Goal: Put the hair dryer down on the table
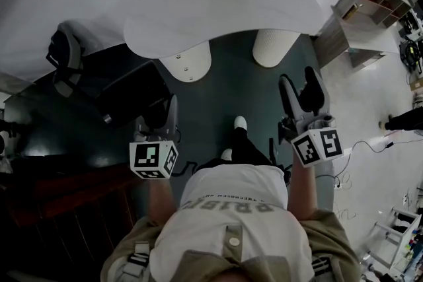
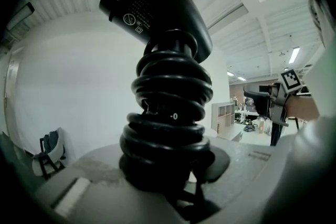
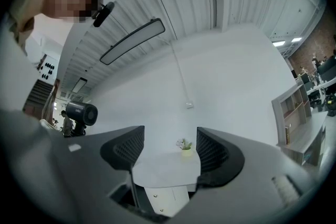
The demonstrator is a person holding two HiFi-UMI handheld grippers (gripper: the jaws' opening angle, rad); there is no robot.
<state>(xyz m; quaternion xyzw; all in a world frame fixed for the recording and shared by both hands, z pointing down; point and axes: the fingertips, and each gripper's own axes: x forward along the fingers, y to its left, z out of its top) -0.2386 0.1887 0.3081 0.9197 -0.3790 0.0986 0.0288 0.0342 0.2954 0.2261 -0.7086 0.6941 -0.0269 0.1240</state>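
– Dark floor lies between the person and a white curved worktop. Is the dryer down on it yet?

– No. The dryer stands upright in the left tool, with its cord wound in thick coils round the handle. The jaws are closed on that coiled handle, held partway apart by its bulk.

– Where is it relative to the worktop?

– Well apart from it. The head view shows the left tool close in front of the person, over the floor, with the worktop's near edge ahead.

– And the other hand?

– The right tool has its jaws wide apart with nothing between them. Through the gap you see the worktop and a small plant at its far edge.

– Is there room to set the dryer down?

– Plenty. Most of the top is bare, and the plant sits far back.

– So how far along would you say it is?

– Early, I'd judge. The grip is secured, but the dryer has to be carried to the worktop, lowered until it rests there, and let go. None of that is done.
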